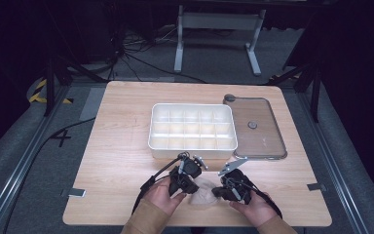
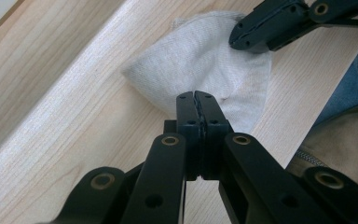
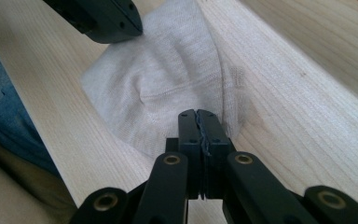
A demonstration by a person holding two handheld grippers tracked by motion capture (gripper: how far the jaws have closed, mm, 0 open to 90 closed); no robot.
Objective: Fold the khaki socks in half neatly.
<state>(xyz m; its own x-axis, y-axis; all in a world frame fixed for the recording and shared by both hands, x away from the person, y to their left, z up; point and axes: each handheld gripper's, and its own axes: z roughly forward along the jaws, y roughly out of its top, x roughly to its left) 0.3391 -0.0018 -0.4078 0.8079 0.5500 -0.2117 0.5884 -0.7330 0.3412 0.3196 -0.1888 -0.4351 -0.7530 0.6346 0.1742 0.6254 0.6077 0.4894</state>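
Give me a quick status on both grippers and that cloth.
Left gripper and right gripper both shut, tips at opposite edges of the pale cloth. Whether either pinches fabric, cannot tell. Cloth bunched on the table, near edge. Compartment tray beyond, clear of it.

A divided tray (image 1: 193,127) sits at the middle of the surface (image 1: 121,146), with a flat lid (image 1: 258,127) just beside it on the right. Near of the tray, by the near edge, a cloth (image 1: 203,191) lies between the left claw (image 1: 198,162) and the right claw (image 1: 228,169).
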